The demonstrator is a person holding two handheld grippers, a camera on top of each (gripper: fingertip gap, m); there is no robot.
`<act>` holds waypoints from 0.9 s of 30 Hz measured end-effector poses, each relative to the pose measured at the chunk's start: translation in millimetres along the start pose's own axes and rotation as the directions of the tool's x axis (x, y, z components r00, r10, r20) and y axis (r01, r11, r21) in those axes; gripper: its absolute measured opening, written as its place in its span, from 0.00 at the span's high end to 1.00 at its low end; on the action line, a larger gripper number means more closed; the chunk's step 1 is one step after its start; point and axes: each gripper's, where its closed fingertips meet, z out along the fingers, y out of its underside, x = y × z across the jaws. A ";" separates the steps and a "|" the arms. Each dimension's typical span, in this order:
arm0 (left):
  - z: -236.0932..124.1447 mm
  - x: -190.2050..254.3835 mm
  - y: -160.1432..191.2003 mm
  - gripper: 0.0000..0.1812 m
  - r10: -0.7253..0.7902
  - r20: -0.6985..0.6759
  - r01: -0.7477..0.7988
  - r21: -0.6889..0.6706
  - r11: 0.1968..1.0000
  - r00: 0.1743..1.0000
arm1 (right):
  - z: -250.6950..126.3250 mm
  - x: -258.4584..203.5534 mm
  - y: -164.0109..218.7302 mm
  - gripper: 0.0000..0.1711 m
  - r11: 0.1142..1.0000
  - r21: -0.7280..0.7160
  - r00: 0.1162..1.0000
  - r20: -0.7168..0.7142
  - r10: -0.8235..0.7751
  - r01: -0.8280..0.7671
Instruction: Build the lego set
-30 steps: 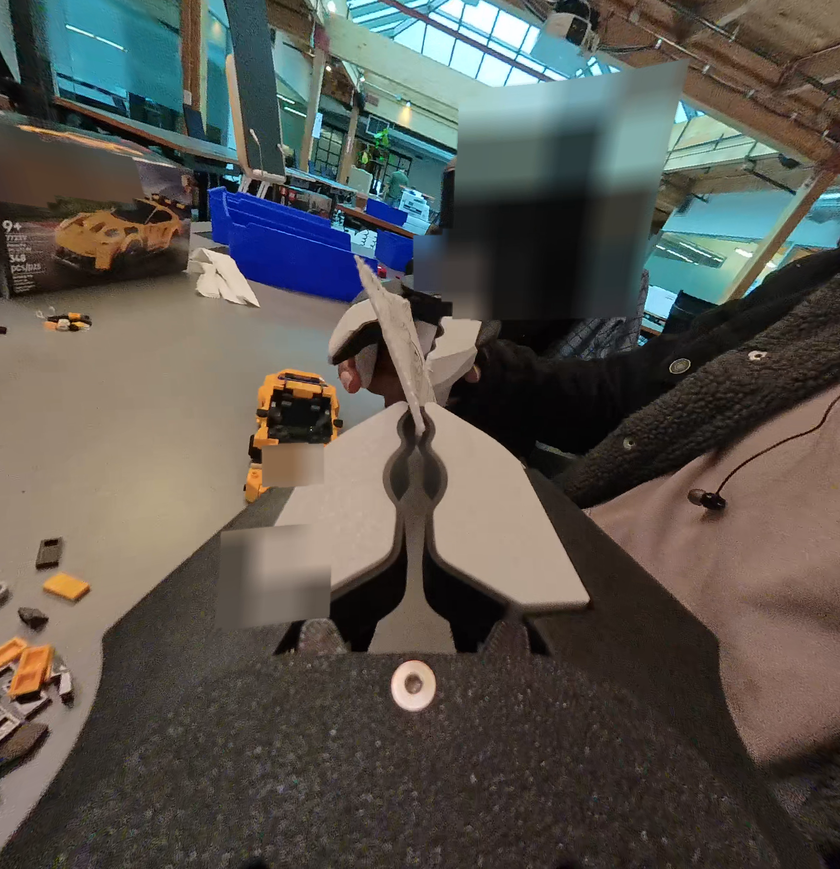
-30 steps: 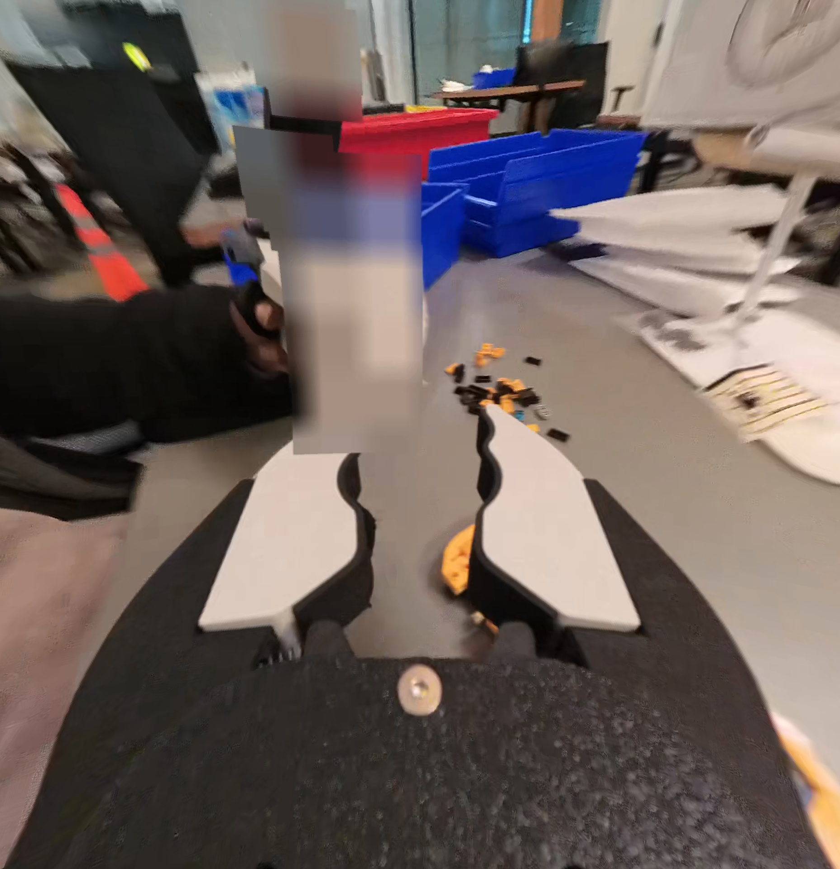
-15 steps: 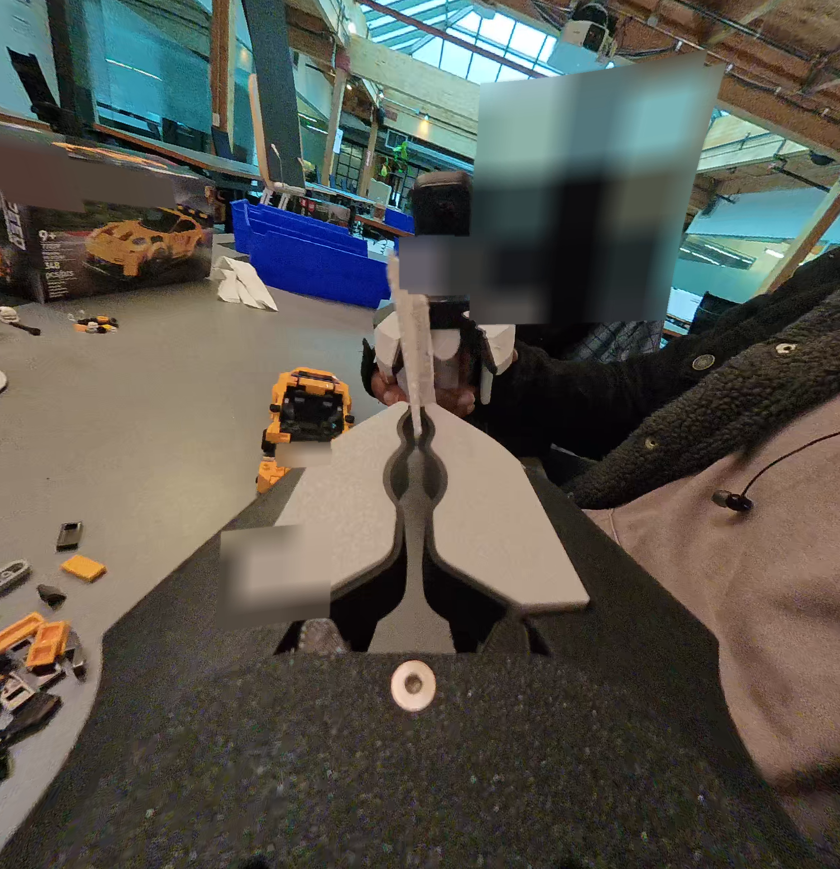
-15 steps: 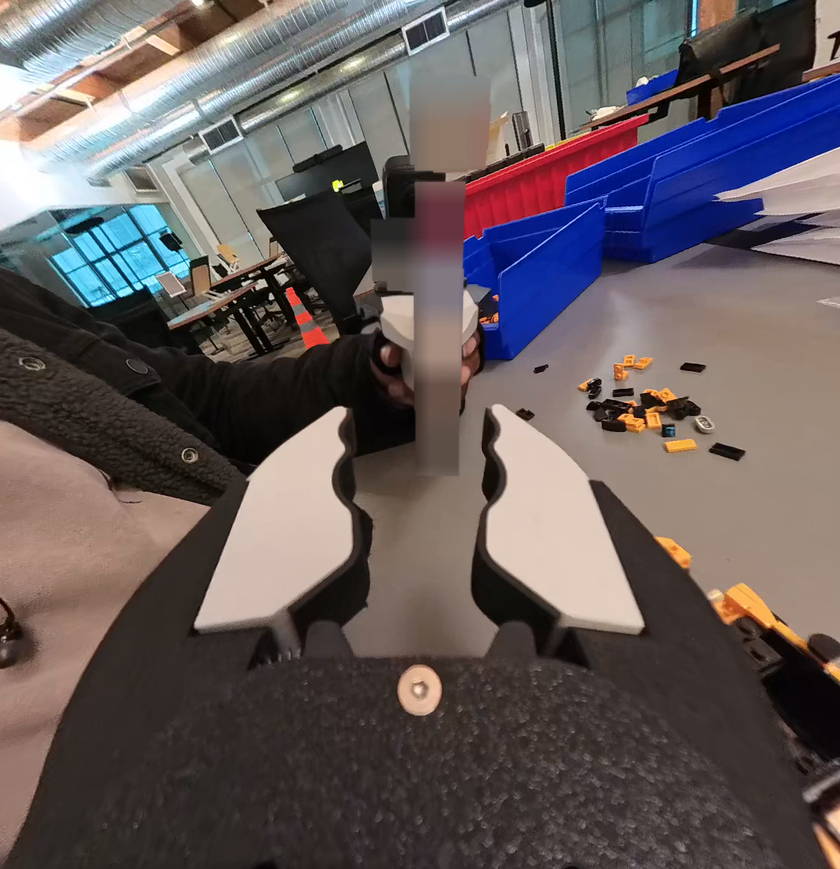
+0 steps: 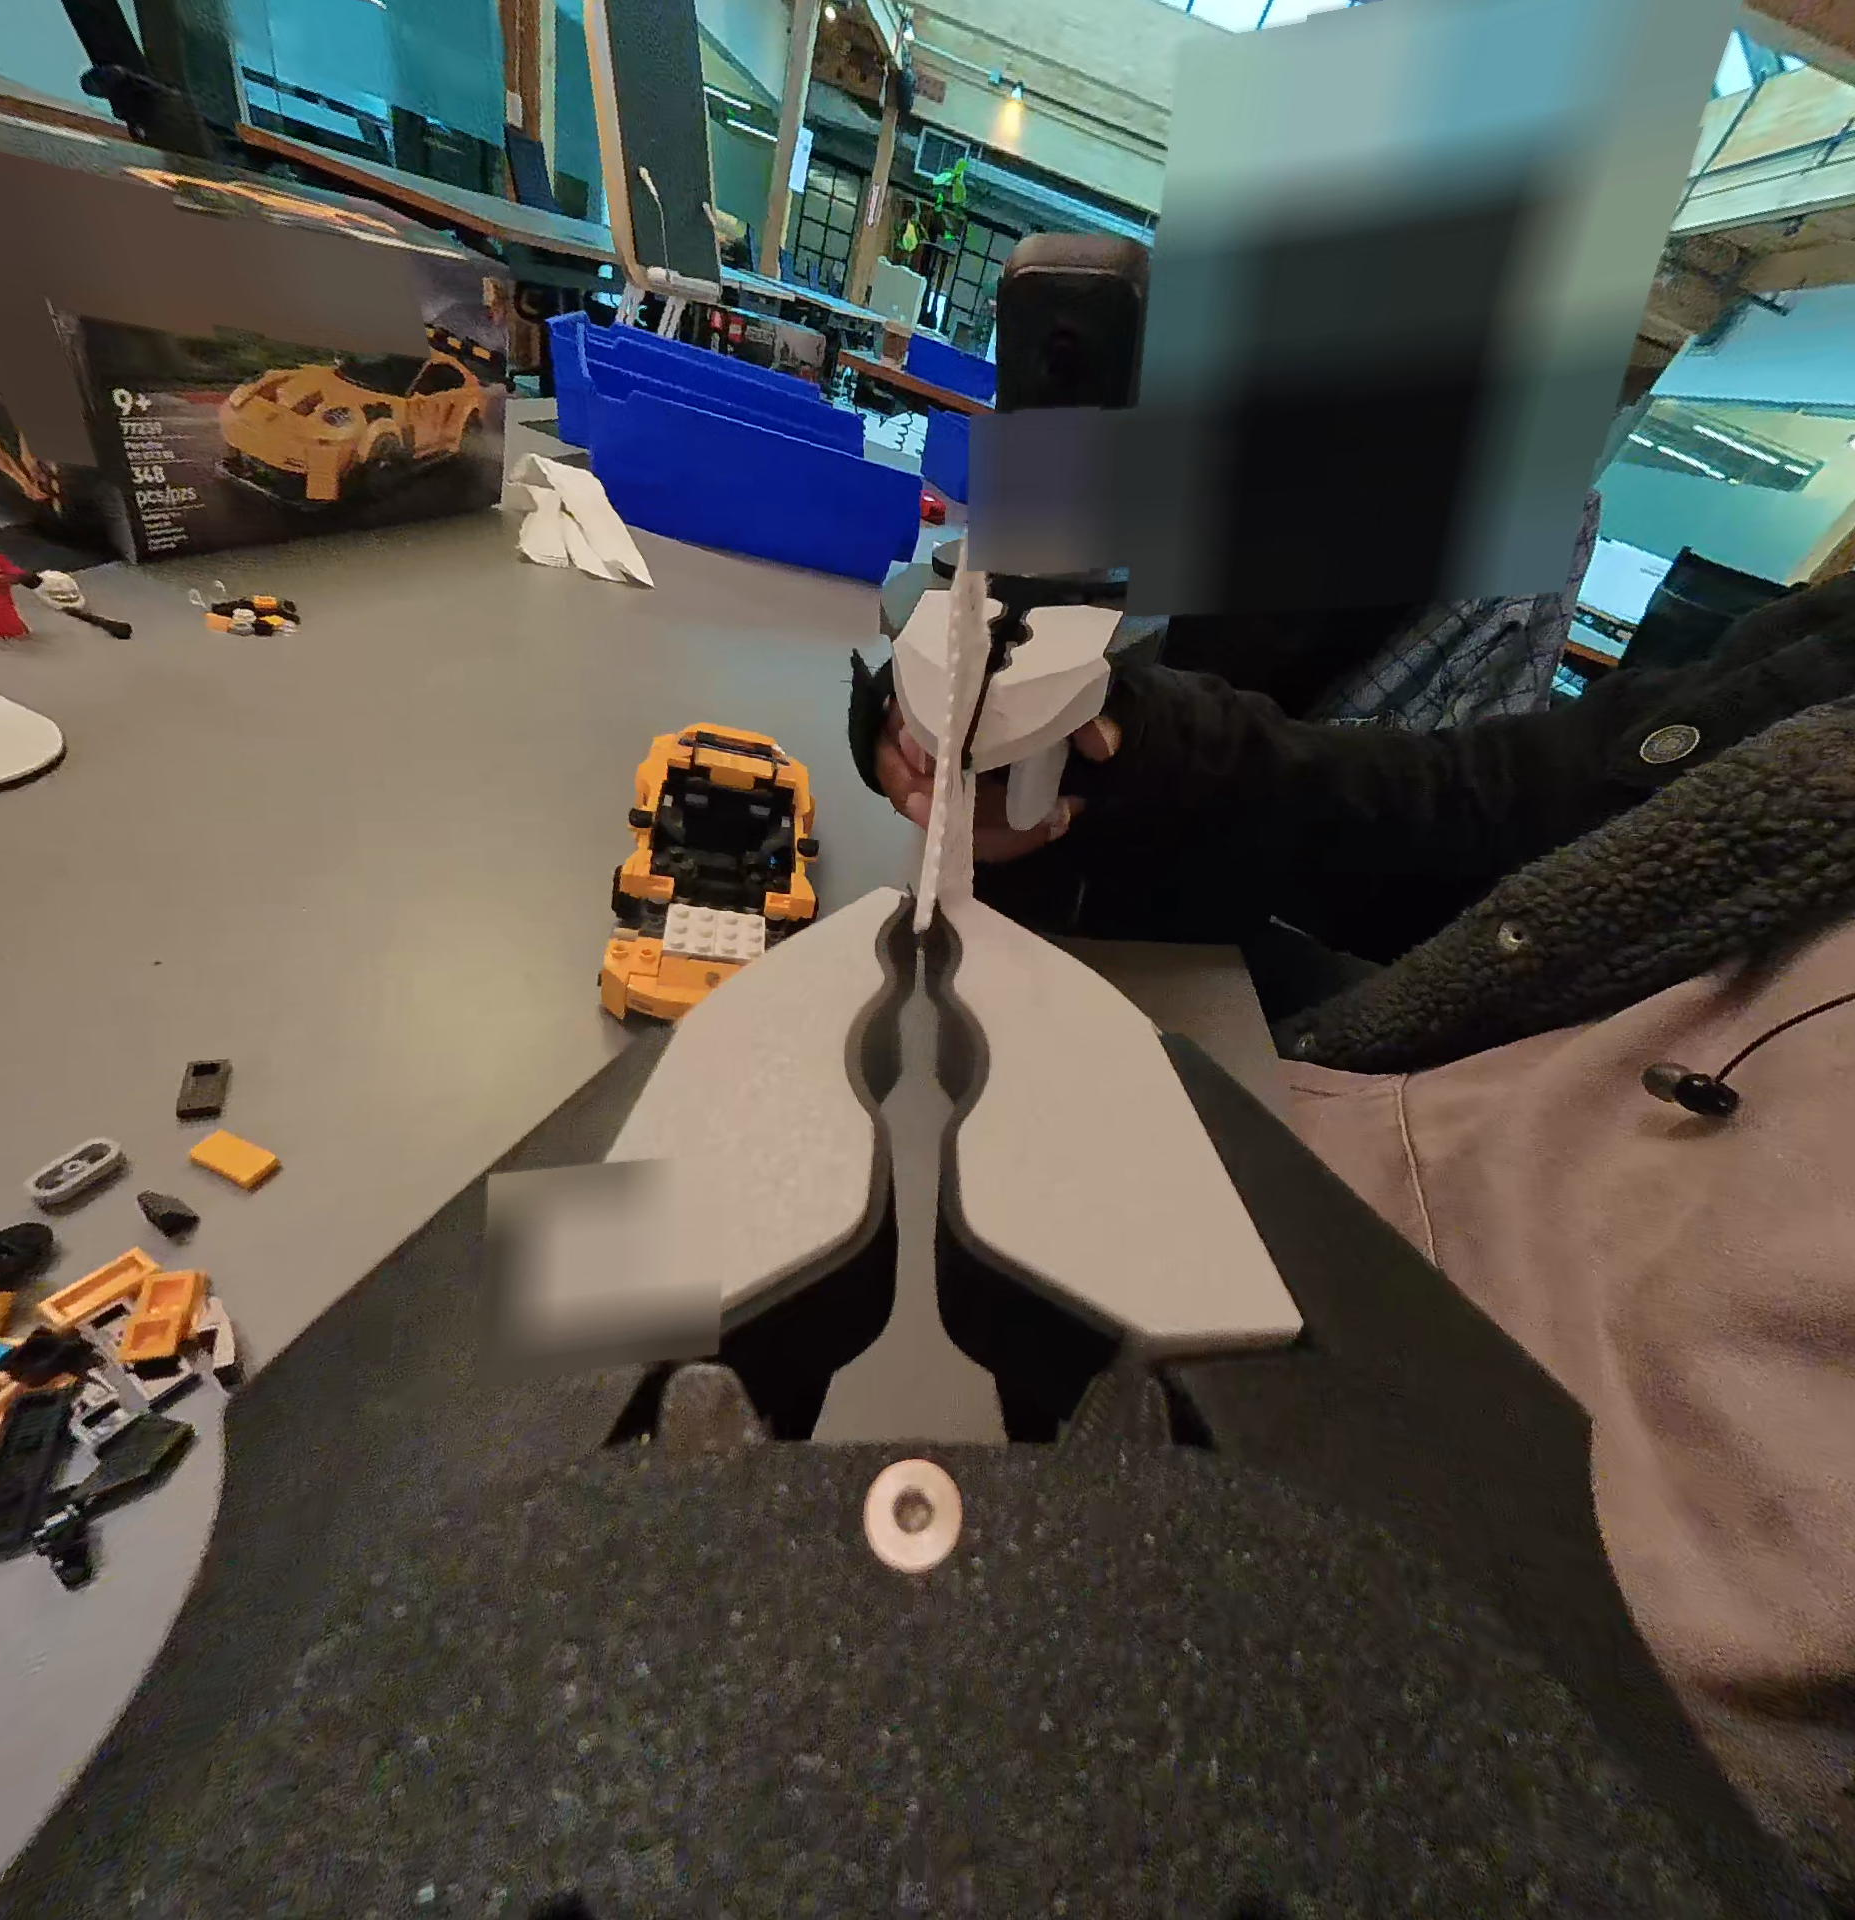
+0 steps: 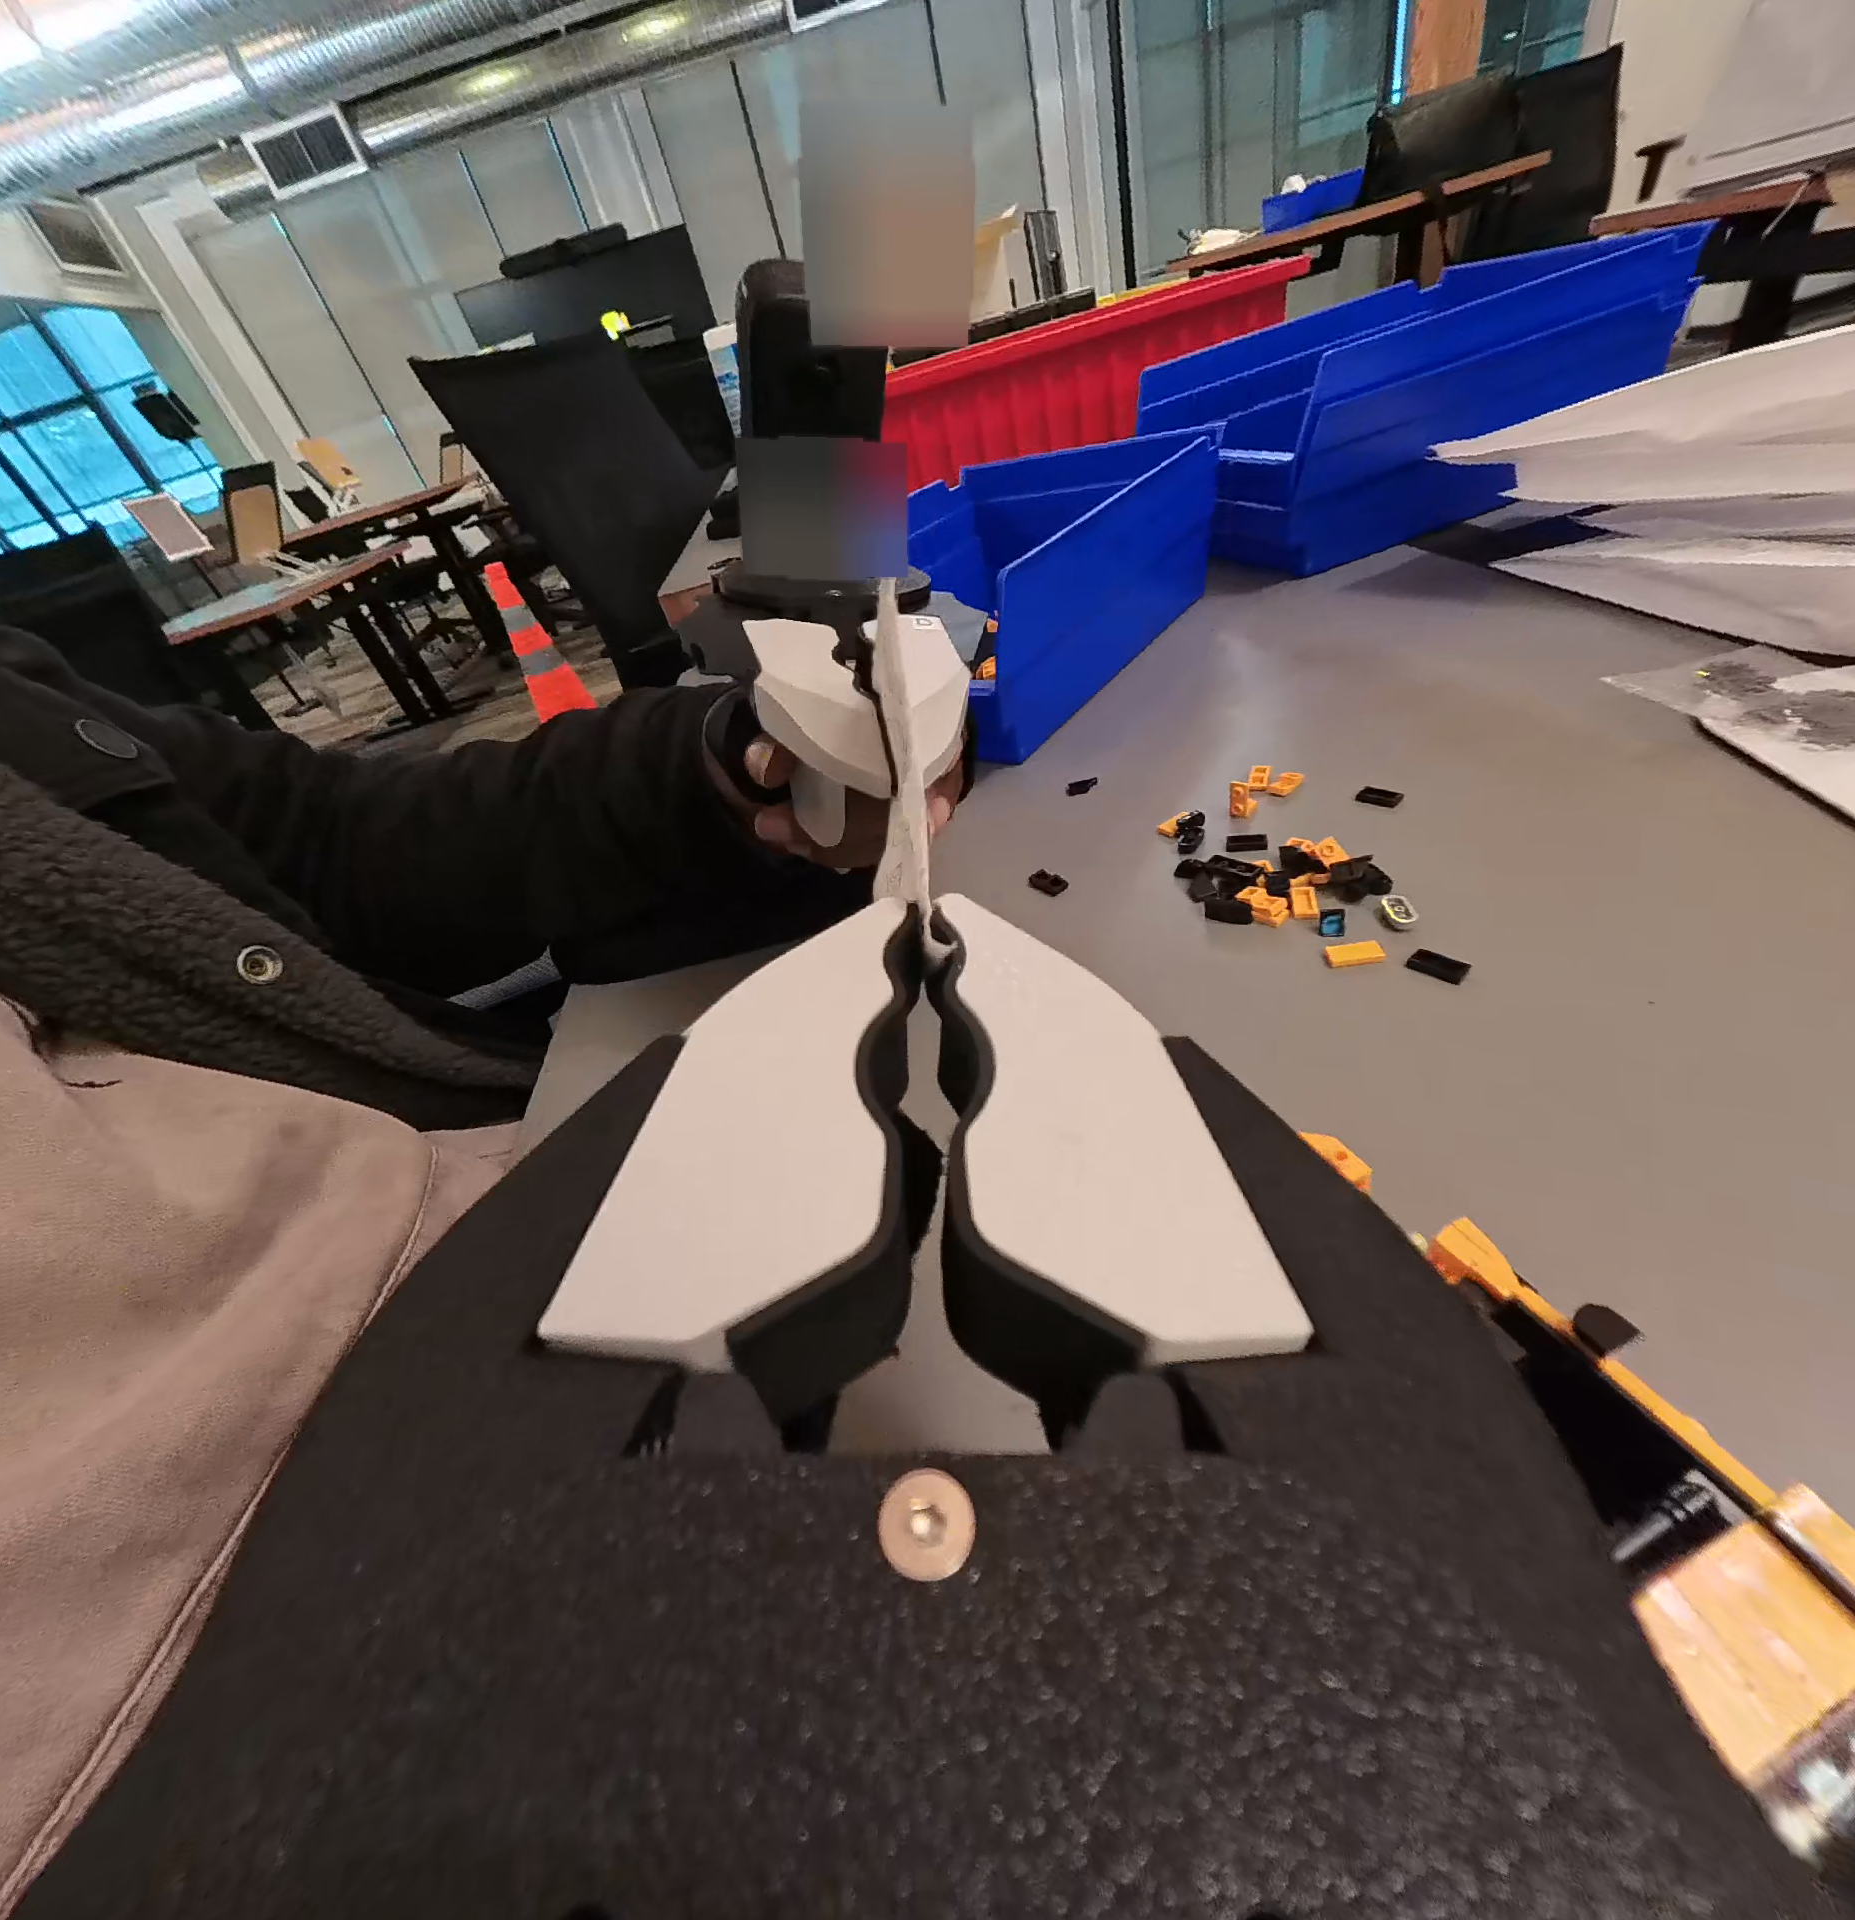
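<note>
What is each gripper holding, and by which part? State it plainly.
One white paper bag spans both. The left gripper pinches one end; the right gripper pinches the opposite end.

We see the yellow car [image 6: 1671,1455] cut off by the frame's right edge, its near end blurred beside the right gripper [image 6: 928,920].

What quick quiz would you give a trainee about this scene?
1. True or false: the left gripper is shut on the thin white sheet.
2. The orange toy car: A) stands on its wheels on the grey table; B) hangs from a gripper; C) lies on its roof.
3. What does the right gripper pinch?

Key: 1 true. 2 A. 3 the thin white sheet, the same one, so the two grippers hold it between them.
</note>
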 end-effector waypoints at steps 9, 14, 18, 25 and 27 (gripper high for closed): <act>8.8 7.4 8.1 0.99 0.007 -0.023 -0.008 -0.020 1.000 1.000 | 0.6 -5.6 2.9 1.00 1.000 0.003 1.000 0.025 0.012 -0.012; 2.8 6.8 2.4 1.00 0.017 0.011 -0.017 -0.029 0.999 1.000 | 0.2 -1.2 -0.1 1.00 1.000 0.022 1.000 -0.023 -0.018 0.019; -35.4 -16.3 -35.5 1.00 0.017 0.190 -0.027 0.050 0.998 0.982 | -17.0 14.9 -14.8 0.92 0.995 0.096 0.992 -0.125 -0.011 0.023; -175.3 -107.9 -113.5 1.00 0.009 0.609 0.037 -0.062 0.997 0.793 | -22.7 17.5 -16.8 0.93 0.996 0.093 0.987 -0.158 0.005 0.010; -213.5 -147.2 -125.5 1.00 0.002 0.680 0.111 -0.124 0.986 0.733 | -18.3 14.5 -12.3 0.93 0.998 0.061 0.989 -0.147 -0.005 0.014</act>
